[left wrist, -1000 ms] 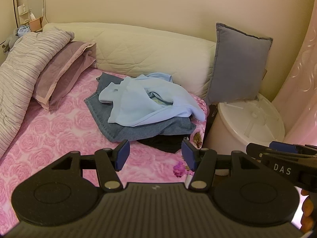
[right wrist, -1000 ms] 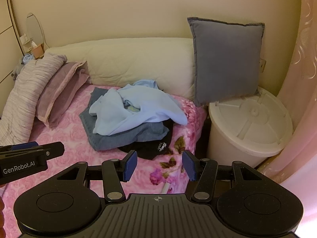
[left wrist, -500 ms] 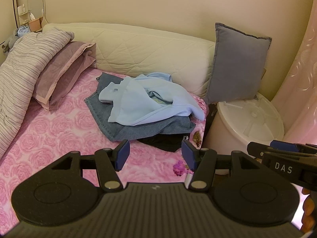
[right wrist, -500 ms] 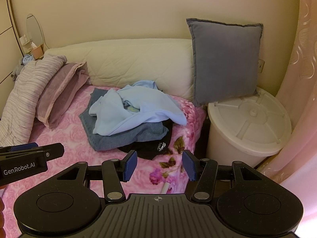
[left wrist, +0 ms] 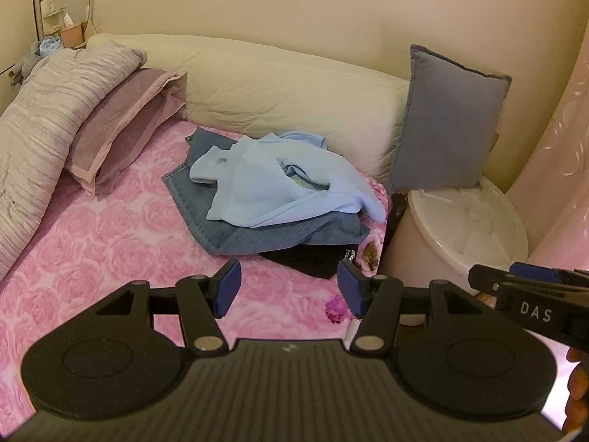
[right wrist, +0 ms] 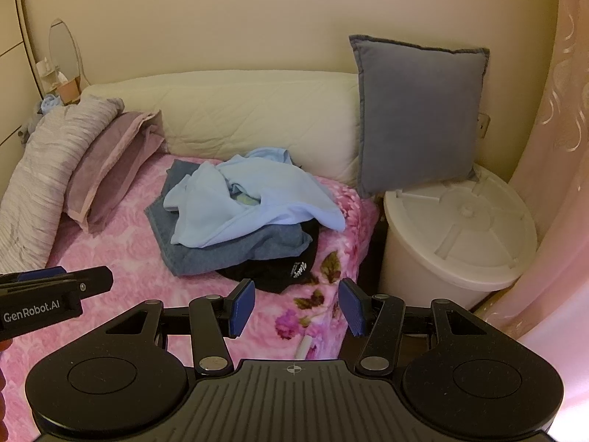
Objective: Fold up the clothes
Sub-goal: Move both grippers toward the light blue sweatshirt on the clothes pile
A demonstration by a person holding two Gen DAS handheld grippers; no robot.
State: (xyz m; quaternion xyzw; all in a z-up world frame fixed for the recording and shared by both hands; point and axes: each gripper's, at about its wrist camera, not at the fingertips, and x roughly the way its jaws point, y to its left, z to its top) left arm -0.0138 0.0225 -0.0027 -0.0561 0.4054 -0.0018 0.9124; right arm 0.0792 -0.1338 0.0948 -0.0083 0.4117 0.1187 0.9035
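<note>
Both tongs, left [left wrist: 289, 287] and right [right wrist: 296, 307], are hovering apart and empty over the pink bed [left wrist: 110, 243], the clothes [left wrist: 272, 188] lying heaped ahead by the headboard [left wrist: 279, 84].

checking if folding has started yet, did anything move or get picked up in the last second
Nothing visibly changed. Both the left gripper and the right gripper hang open and empty short of the pile, touching nothing. The light blue top still lies crumpled on the jeans, with the black garment underneath, all on the pink bedspread.
</note>
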